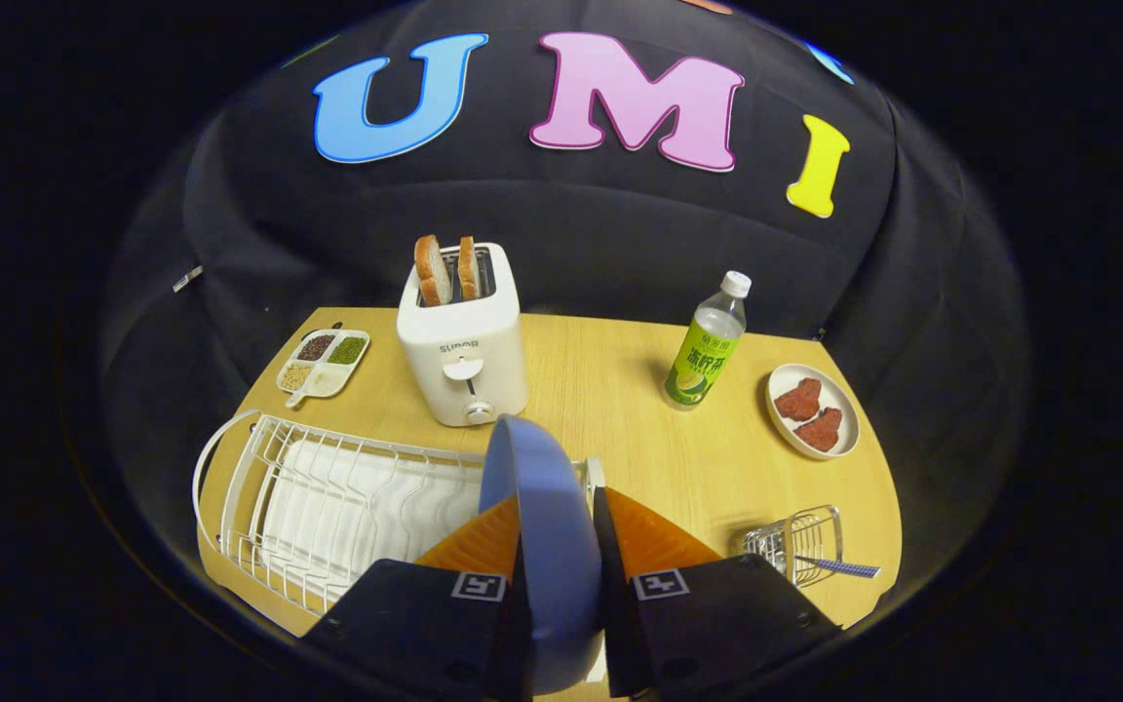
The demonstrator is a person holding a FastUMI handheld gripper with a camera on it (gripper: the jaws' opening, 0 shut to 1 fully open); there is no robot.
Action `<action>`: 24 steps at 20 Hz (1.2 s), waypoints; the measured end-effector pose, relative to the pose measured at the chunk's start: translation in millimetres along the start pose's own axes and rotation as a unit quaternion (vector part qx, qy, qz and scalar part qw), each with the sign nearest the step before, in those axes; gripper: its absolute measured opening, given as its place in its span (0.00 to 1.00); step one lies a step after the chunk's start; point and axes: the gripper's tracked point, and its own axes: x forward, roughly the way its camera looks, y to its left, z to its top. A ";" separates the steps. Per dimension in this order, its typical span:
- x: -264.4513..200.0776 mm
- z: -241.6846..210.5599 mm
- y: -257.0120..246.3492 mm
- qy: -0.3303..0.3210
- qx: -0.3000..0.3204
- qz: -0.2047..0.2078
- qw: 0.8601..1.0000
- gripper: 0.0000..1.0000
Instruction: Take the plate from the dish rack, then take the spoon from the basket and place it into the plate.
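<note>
Gripper point(554, 546), fingers closed on the blue plate point(542, 526), which stands on edge between them with one finger pressing each face. The plate rises above the right end of the white wire rack point(328, 497); whether its lower rim touches the rack cannot be told. The rack extends to the left of the fingers over the wooden table point(610, 390). To the right of the fingers, a small wire basket point(800, 541) holds the spoon point(839, 565), its handle projecting past the basket's rim. Beyond the plate stands a white toaster point(464, 346) with two bread slices point(446, 270) upright in its slots. Left of the toaster lies a divided tray point(324, 363) of grains. Right of the toaster stands a bottle point(708, 341), and further right a saucer point(812, 410) bearing two red pieces.
</note>
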 end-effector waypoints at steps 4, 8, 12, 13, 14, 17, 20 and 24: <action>-6.4 25.0 -5.7 -0.056 -0.009 -0.008 0.998 0.29; -6.2 20.0 -8.8 -0.038 0.006 0.008 0.999 0.29; -29.2 28.4 -17.7 -0.059 0.013 0.041 0.997 0.29; -39.9 31.7 -22.9 -0.068 0.018 0.053 0.996 0.29; -49.0 35.9 -28.2 -0.079 0.025 0.062 0.995 0.29; -84.3 50.4 -53.8 -0.122 0.055 0.097 0.986 0.29; -108.8 48.4 -92.5 -0.131 0.072 0.095 0.984 0.28; -140.0 24.3 -133.1 -0.132 0.099 0.100 0.981 0.29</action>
